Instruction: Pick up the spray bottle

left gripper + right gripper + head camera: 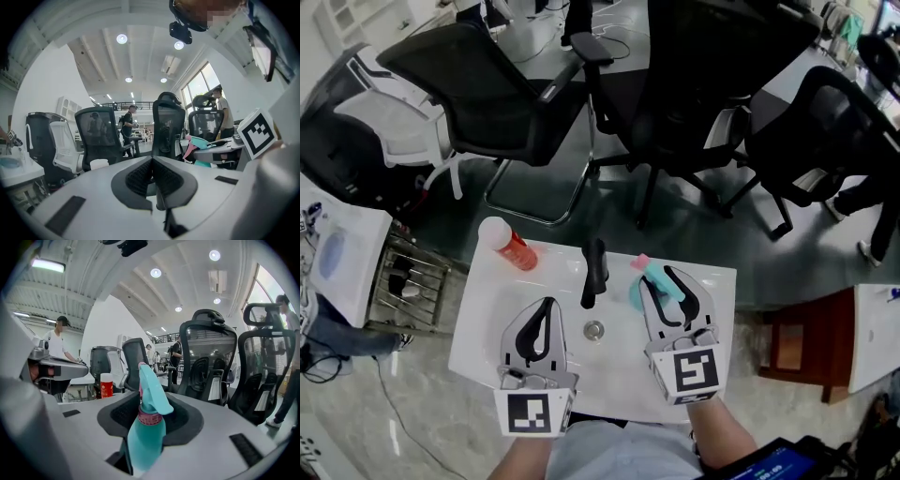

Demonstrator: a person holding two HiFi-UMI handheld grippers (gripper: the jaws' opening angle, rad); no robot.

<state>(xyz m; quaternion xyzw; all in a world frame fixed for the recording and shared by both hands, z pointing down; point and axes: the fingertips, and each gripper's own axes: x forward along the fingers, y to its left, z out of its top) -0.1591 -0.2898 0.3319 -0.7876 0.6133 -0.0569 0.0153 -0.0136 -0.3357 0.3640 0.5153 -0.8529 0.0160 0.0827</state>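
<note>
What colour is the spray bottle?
The spray bottle is teal, with a pink collar at its neck; clearest in the right gripper view.

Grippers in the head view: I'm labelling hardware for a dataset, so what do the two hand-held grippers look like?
The left gripper and right gripper match: white bodies, curved black jaws lined with ribbed black pads, and a white cube with black square markers at the rear of each. No cables show. The forearms behind them are bare; no sleeves are in view.

Spray bottle [146, 427] in my right gripper [658, 278]: teal, pink collar.
Bottle [511, 247] ahead-left of my left gripper [547, 304]: red, white cap.
Marker cube [694, 371] on my right gripper: black-and-white squares.
</note>
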